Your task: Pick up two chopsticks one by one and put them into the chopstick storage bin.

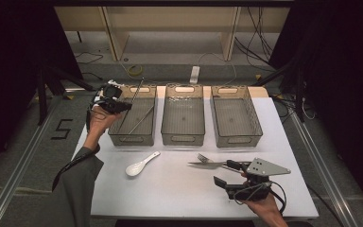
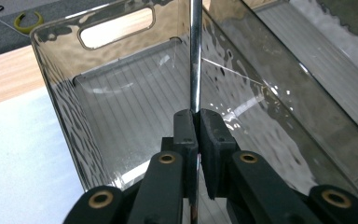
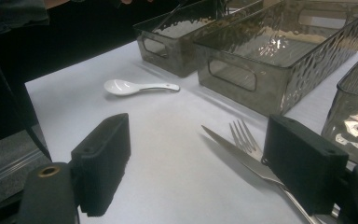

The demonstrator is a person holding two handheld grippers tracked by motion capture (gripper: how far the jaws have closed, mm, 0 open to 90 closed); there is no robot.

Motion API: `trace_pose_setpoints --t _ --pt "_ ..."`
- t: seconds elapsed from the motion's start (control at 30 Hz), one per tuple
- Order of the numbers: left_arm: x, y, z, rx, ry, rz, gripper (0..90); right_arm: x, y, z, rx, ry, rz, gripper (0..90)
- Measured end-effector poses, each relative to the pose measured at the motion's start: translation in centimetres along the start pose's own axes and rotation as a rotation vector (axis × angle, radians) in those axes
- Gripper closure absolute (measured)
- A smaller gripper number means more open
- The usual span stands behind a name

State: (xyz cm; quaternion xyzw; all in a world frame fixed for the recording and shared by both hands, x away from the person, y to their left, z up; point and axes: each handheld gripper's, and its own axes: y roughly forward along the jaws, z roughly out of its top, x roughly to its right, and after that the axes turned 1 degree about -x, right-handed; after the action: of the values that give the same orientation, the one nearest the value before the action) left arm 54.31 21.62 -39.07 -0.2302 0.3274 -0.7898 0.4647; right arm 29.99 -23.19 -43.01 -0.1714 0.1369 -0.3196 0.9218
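My left gripper [image 1: 124,106] [image 2: 198,116] hovers at the left edge of the left clear bin [image 1: 118,127] [image 2: 60,93], shut on a thin metal rod [image 1: 138,91] [image 2: 196,56] that slants up over the bin. A second metal rod [image 1: 142,119] lies inside that bin. Near the table's front right, my right gripper [image 1: 224,172] [image 3: 198,128] stands open just above the white tabletop, nothing between its pads. A knife [image 1: 208,164] [image 3: 242,156] and a fork [image 1: 203,158] [image 3: 243,133] lie side by side beside its right jaw. A white spoon [image 1: 141,164] [image 3: 135,87] rests on the table at front centre-left.
Two more clear bins stand in the row: the middle bin [image 1: 183,139] [image 3: 242,79] and the right bin [image 1: 238,142] [image 3: 354,116], both with nothing visible inside. The white table [image 1: 170,189] drops off at the front and sides. Cables lie on the floor beyond.
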Motion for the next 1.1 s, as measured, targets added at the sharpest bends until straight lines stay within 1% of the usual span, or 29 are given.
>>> trace_pose_setpoints --t 0.2,0.33,0.47,0.57,0.63,0.67,0.77,0.8,0.83,0.9,0.93,0.97,1.03,1.1 --pt "-0.3 0.4 -0.5 -0.014 -0.011 0.004 84.9 0.0 0.0 0.0 0.000 -0.002 0.001 23.9" --pt "-0.4 0.6 -0.7 -0.022 -0.020 0.000 84.8 0.0 0.0 0.0 0.000 -0.001 0.002 23.9" --pt "-0.3 0.8 -0.8 -0.031 -0.019 0.006 84.6 0.0 0.0 0.0 0.000 -0.002 0.002 23.9" --pt "-0.3 0.9 -1.0 -0.047 -0.016 0.011 84.5 0.0 0.0 0.0 0.001 -0.002 0.001 24.0" --pt "-0.3 1.0 -1.2 -0.043 -0.022 0.012 85.1 0.0 0.0 0.0 0.000 -0.001 0.001 24.0" --pt "-0.4 1.0 -1.2 -0.043 -0.026 0.014 88.2 0.0 0.0 0.0 0.000 -0.001 0.001 24.0" --pt "-0.5 1.0 -1.2 -0.037 -0.035 0.021 86.7 0.0 0.1 0.0 -0.001 -0.001 0.002 24.0" --pt "-0.5 0.9 -1.2 -0.036 -0.042 0.024 83.5 0.0 0.1 0.0 -0.001 -0.001 0.001 24.0" --pt "-0.6 0.8 -1.1 -0.031 -0.057 0.022 78.2 0.0 0.0 0.0 0.000 -0.001 0.001 24.0" --pt "-0.6 0.4 -0.9 -0.019 -0.085 0.008 65.3 0.0 0.0 0.0 -0.001 0.001 0.000 24.0" --pt "-0.6 0.2 -0.8 -0.018 -0.092 0.001 58.6 0.0 0.0 0.0 -0.001 0.002 0.000 24.0" --pt "-0.5 -0.1 -0.7 -0.016 -0.098 -0.006 52.8 0.0 0.0 0.0 -0.002 0.002 0.000 24.0" --pt "-0.1 -0.7 -0.6 -0.006 -0.099 -0.023 45.3 0.0 0.1 0.0 -0.002 0.001 0.001 24.0" --pt "0.5 -1.4 -0.6 0.008 -0.094 -0.031 37.9 0.0 0.1 0.0 -0.003 0.001 0.000 24.0"
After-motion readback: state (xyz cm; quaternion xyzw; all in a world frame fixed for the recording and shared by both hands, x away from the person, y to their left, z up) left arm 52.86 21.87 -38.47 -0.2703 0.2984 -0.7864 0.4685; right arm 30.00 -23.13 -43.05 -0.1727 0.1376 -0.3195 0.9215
